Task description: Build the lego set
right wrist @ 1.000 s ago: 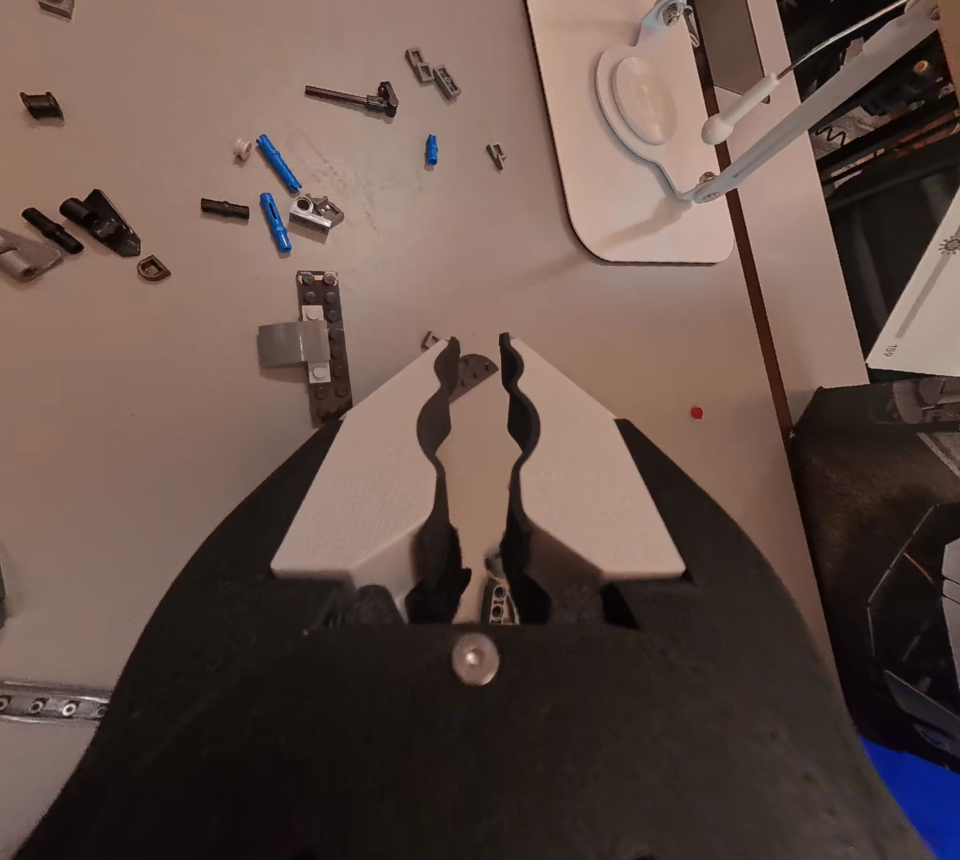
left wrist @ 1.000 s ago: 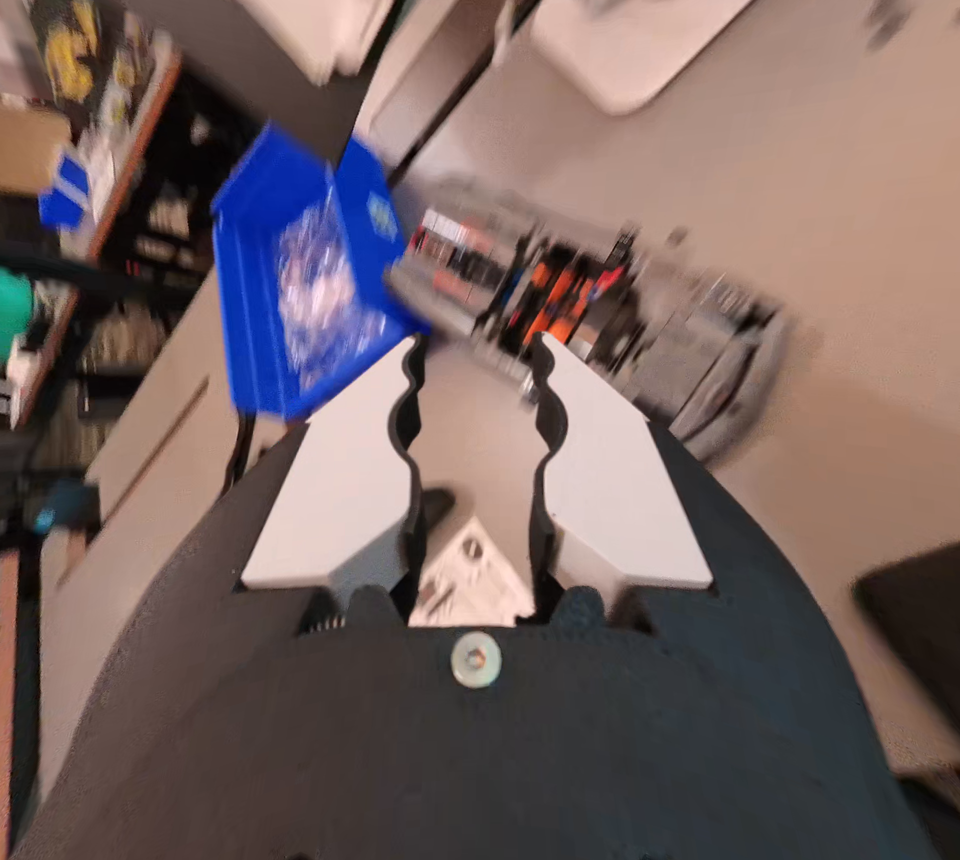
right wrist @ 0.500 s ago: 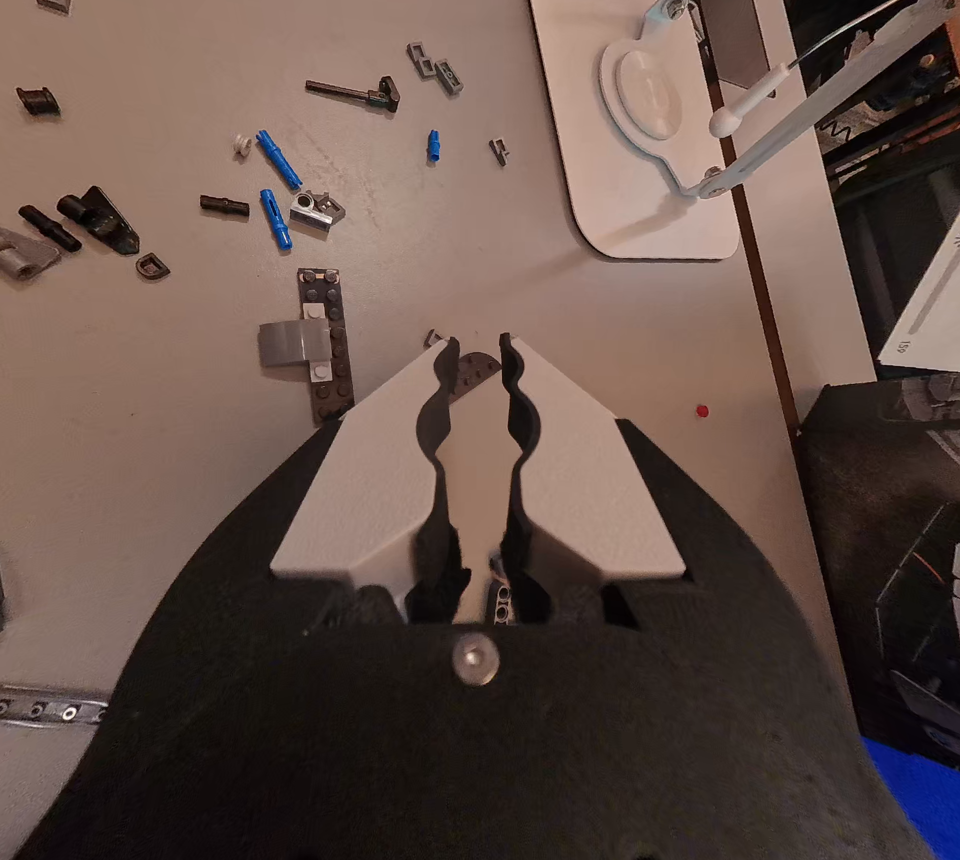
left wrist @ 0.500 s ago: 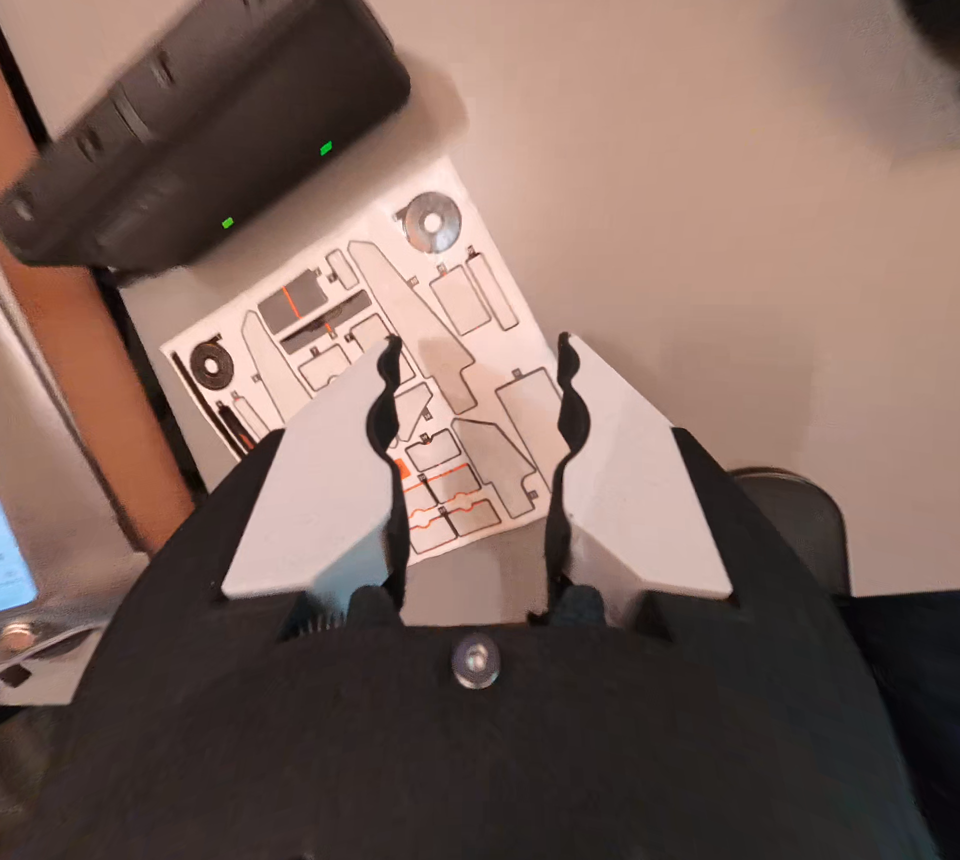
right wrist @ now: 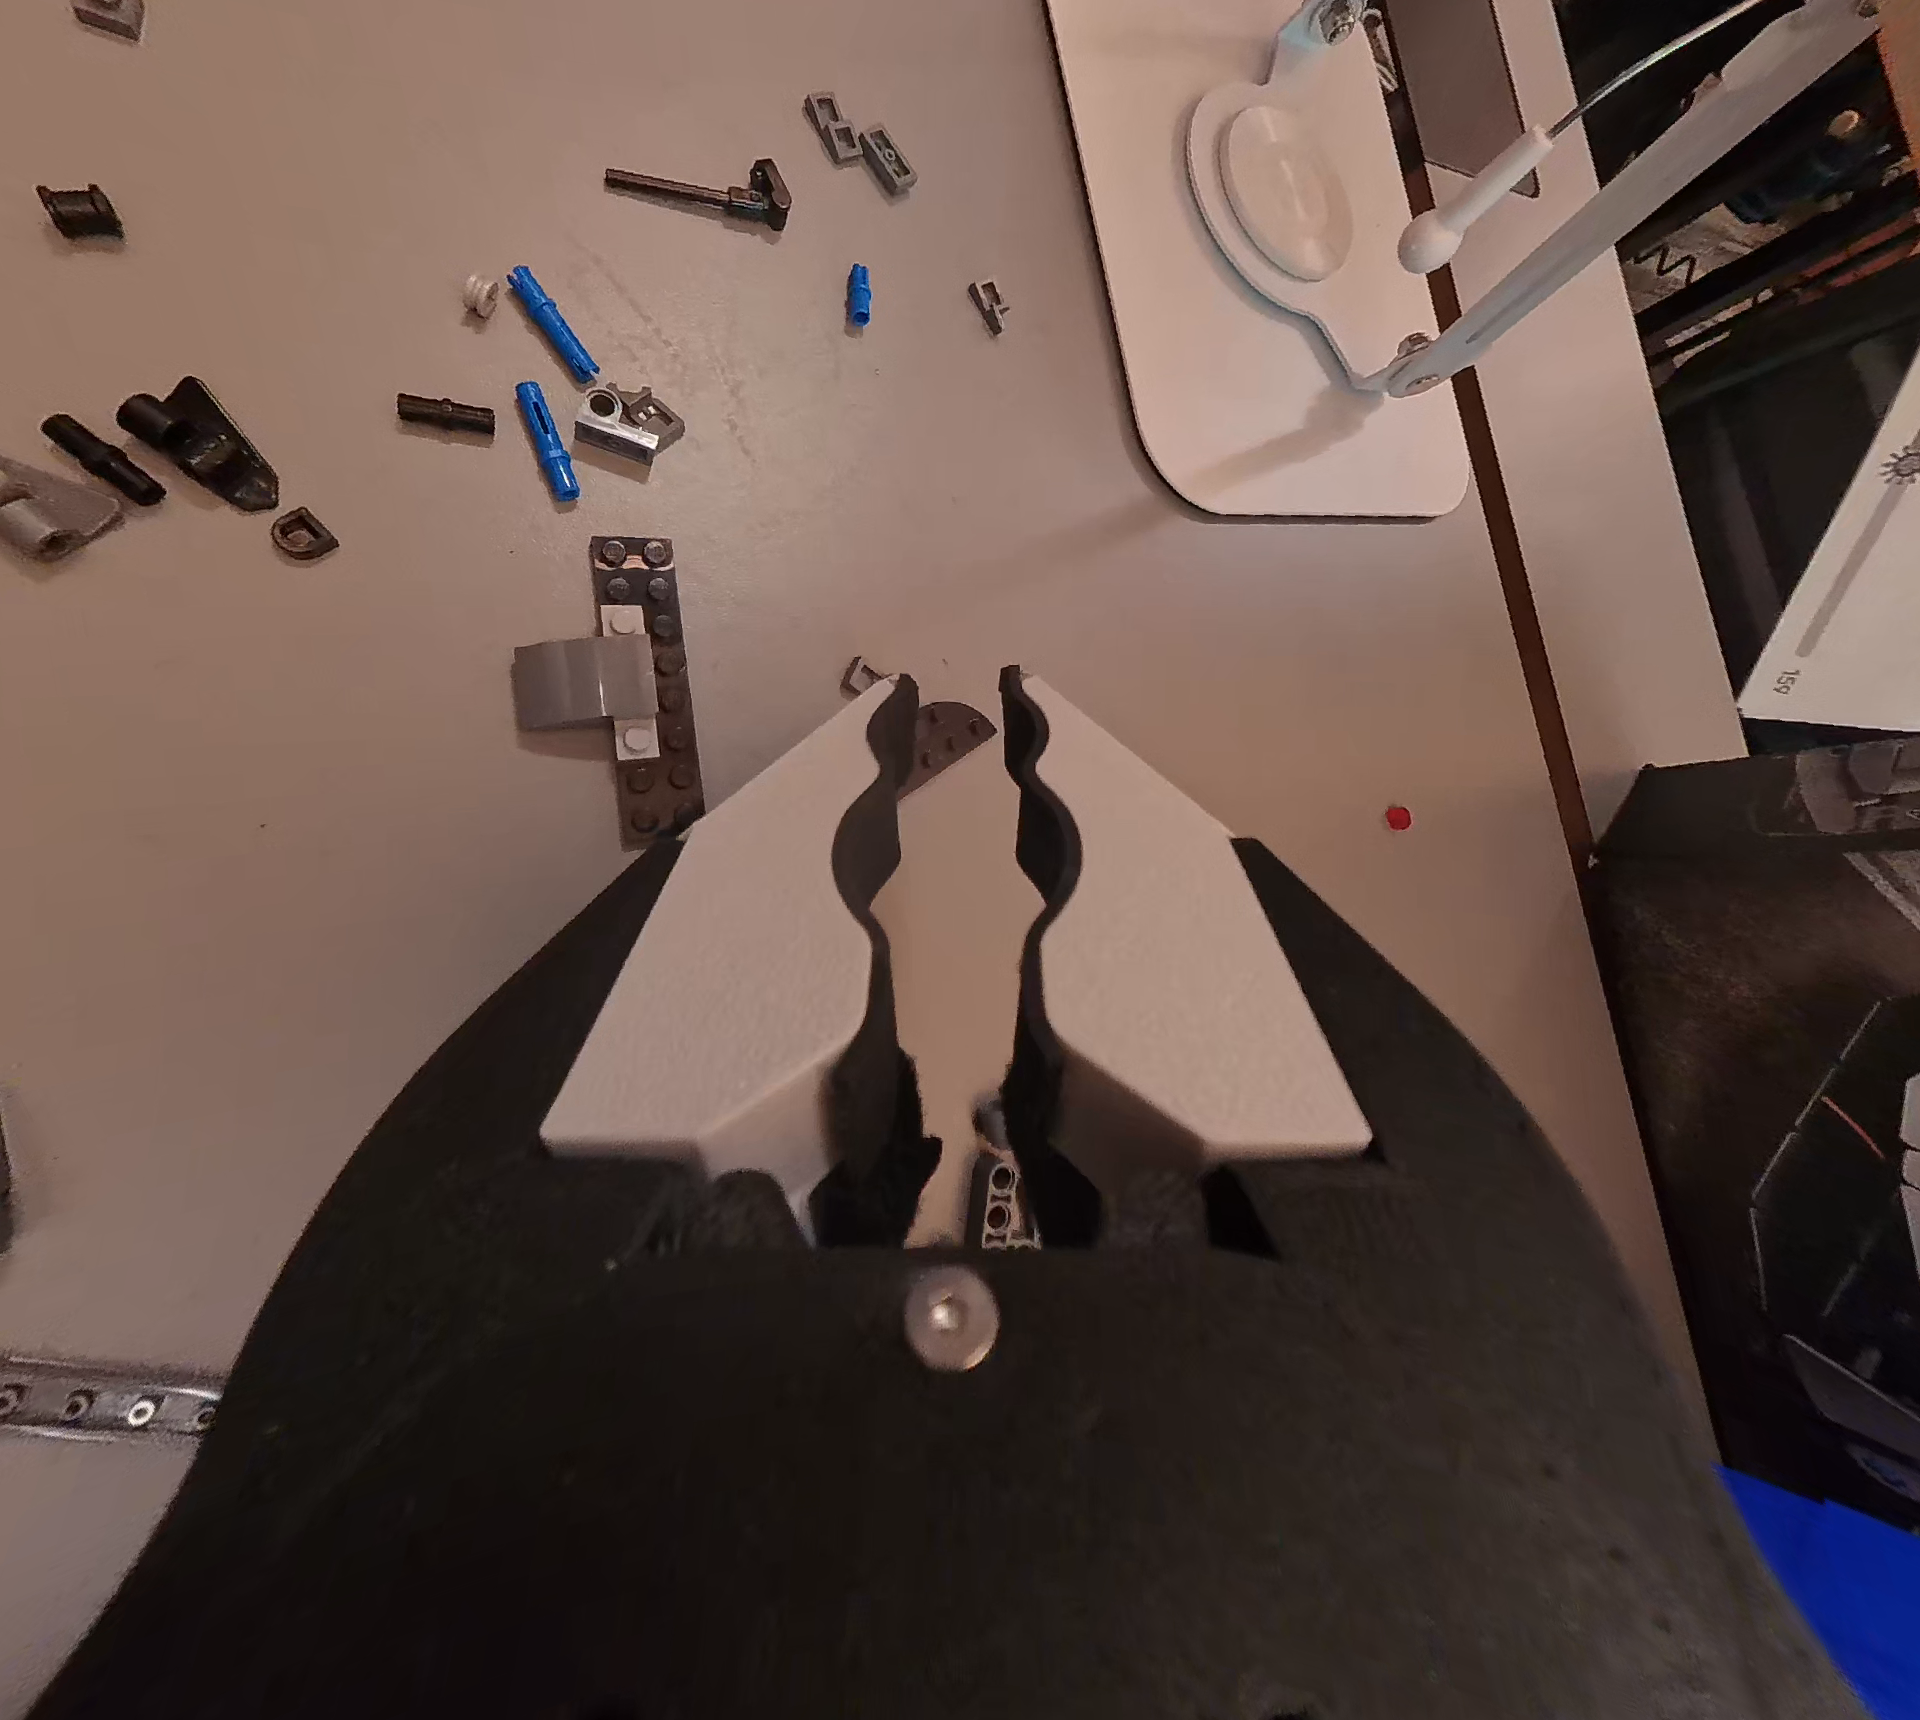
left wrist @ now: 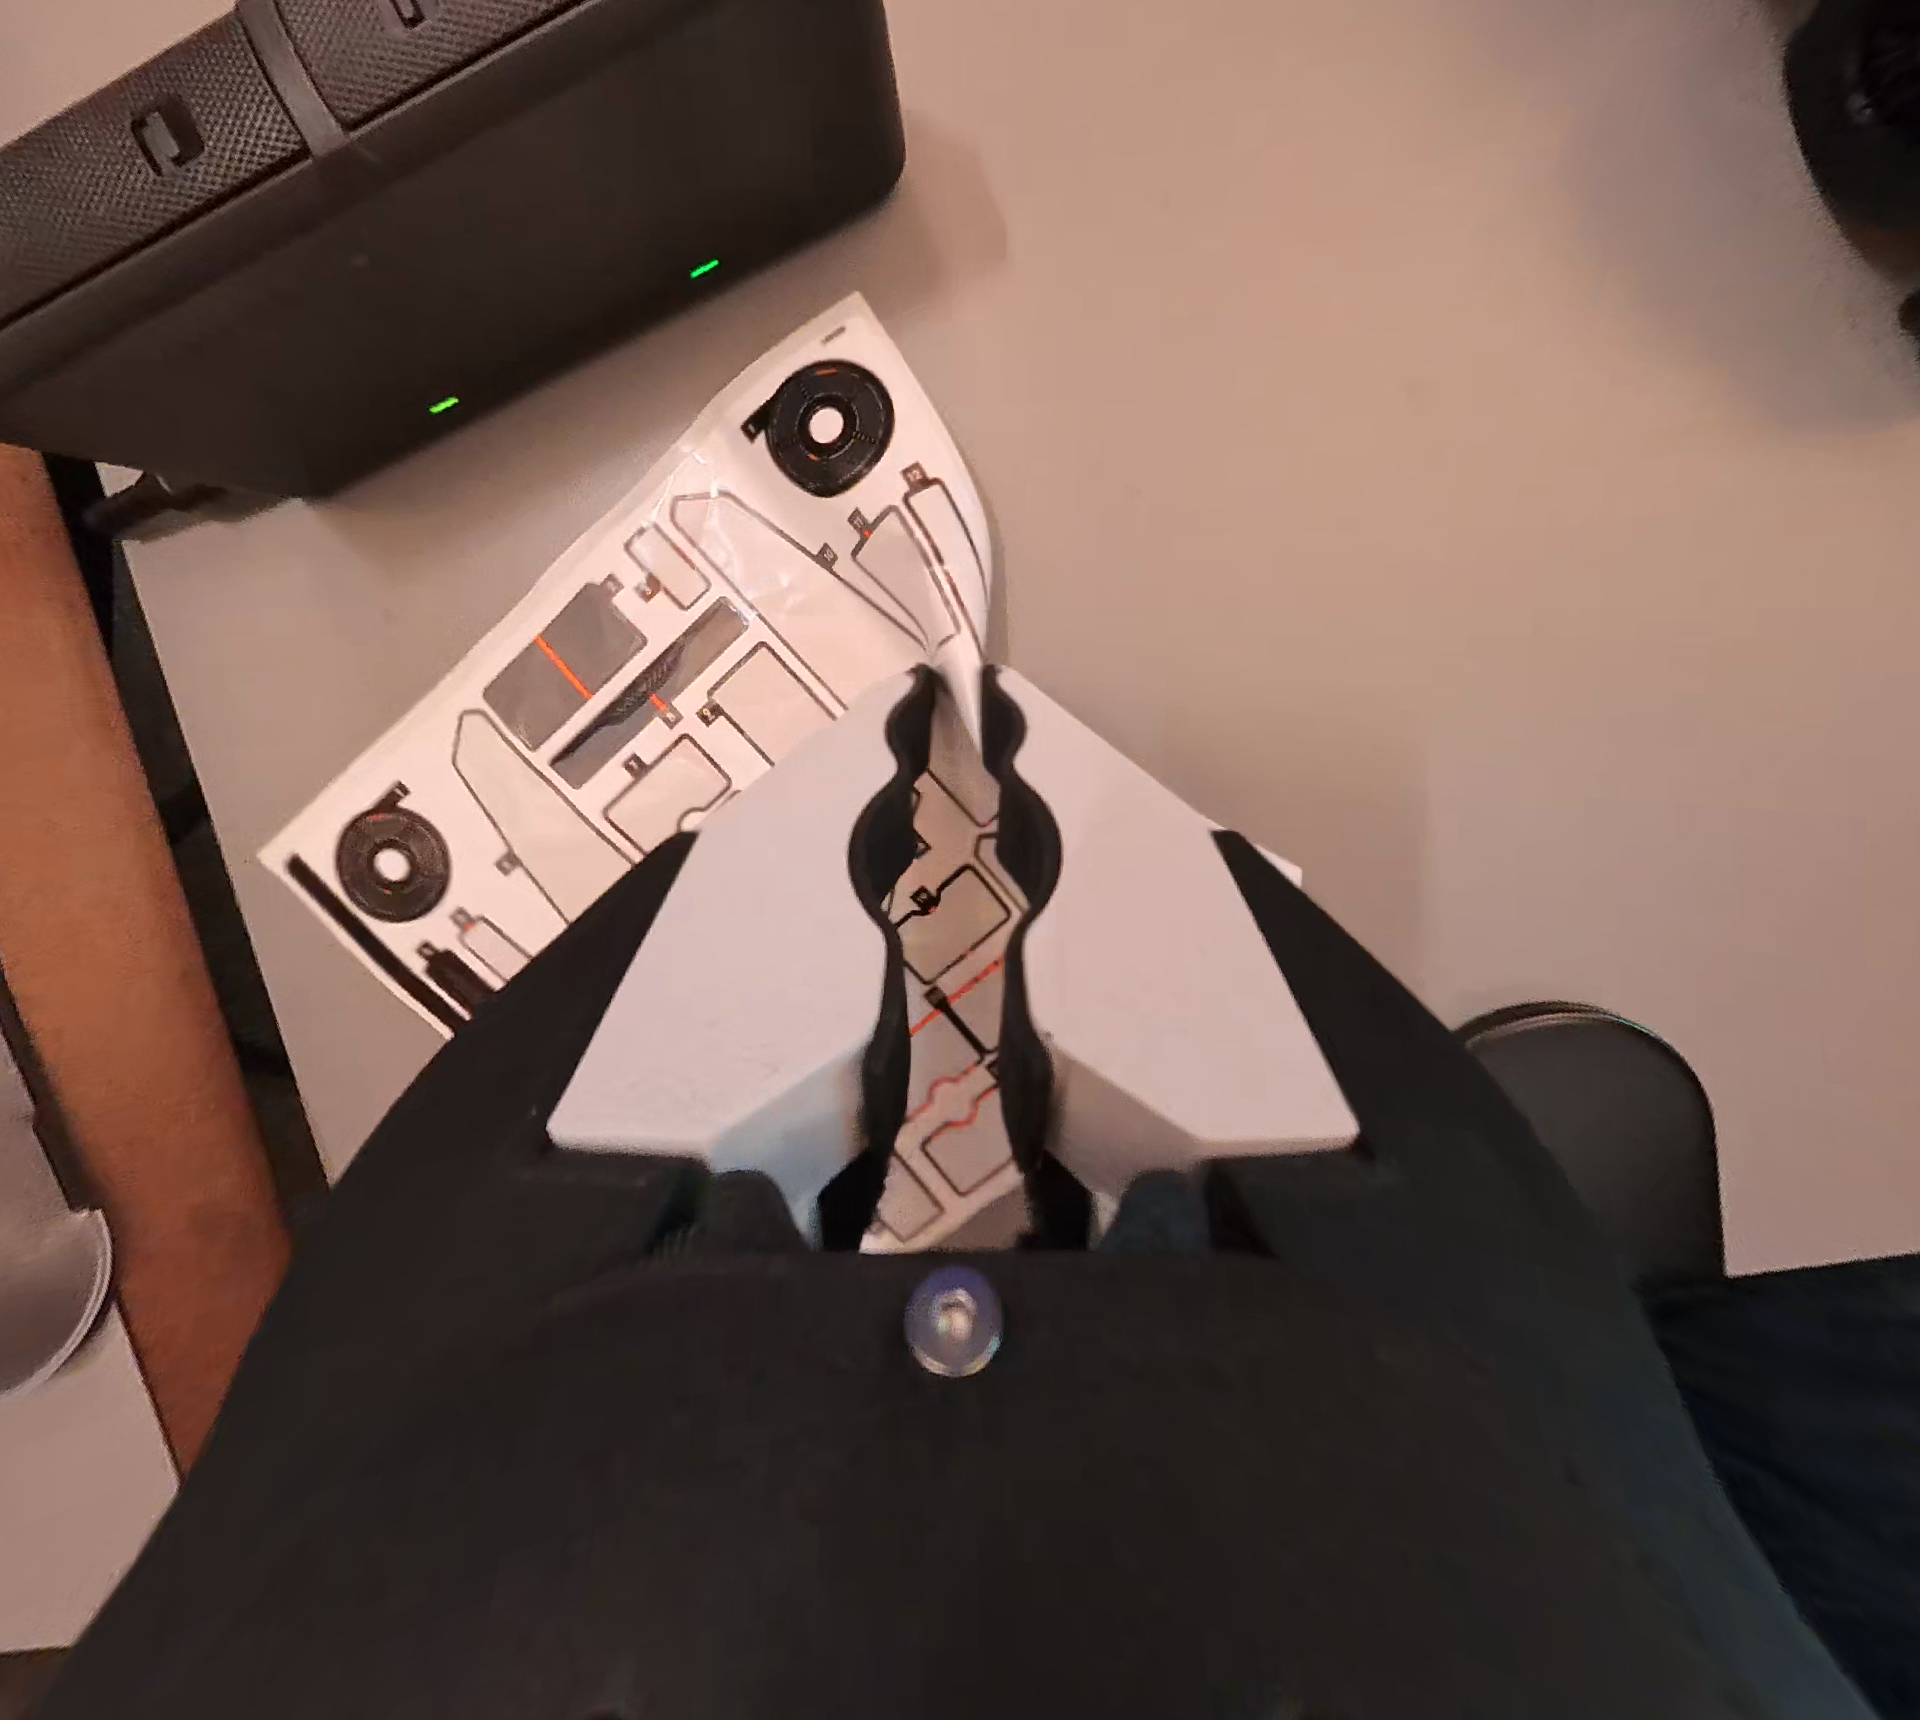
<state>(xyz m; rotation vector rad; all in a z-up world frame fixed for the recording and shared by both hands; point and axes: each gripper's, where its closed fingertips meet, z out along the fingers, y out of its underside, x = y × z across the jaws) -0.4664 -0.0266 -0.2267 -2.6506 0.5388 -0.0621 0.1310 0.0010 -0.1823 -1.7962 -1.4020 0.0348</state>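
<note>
A: What has the left gripper (left wrist: 954, 683) got?
B: Its fingers (left wrist: 727, 974) are clenched on the sticker sheet (left wrist: 665, 673). The sheet's right edge curls up off the counter (left wrist: 1351, 320) and runs in between the tips.

A: Where does the rest of the sheet lie?
B: Flat on the counter, just below a black box (left wrist: 436, 143) with two green lights. A wooden edge (left wrist: 94, 839) runs down the left side.

A: And the right gripper (right wrist: 954, 683)?
B: Released, with a narrow gap between the fingers (right wrist: 748, 964) and nothing gripped. It hangs over a dark rounded plate (right wrist: 951, 745) that shows in the gap at the tips. A small grey bit (right wrist: 862, 675) lies just beside the left tip.

A: Where are the Lego parts?
B: Scattered on the counter ahead of the right gripper. A long dark plate (right wrist: 649, 694) with a grey curved piece (right wrist: 566, 683) on it lies just left of the fingers. Further up lie three blue pins (right wrist: 551, 320), black pins (right wrist: 445, 413), a grey bracket (right wrist: 623, 423) and a black axle (right wrist: 696, 193). A tiny red stud (right wrist: 1397, 818) sits alone to the right.

A: Anything else over there?
B: A white lamp base (right wrist: 1195, 320) stands at the counter's far right, and a perforated grey beam (right wrist: 1003, 1203) shows deep between the fingers, near the gripper body; whether it touches them I cannot tell
</note>
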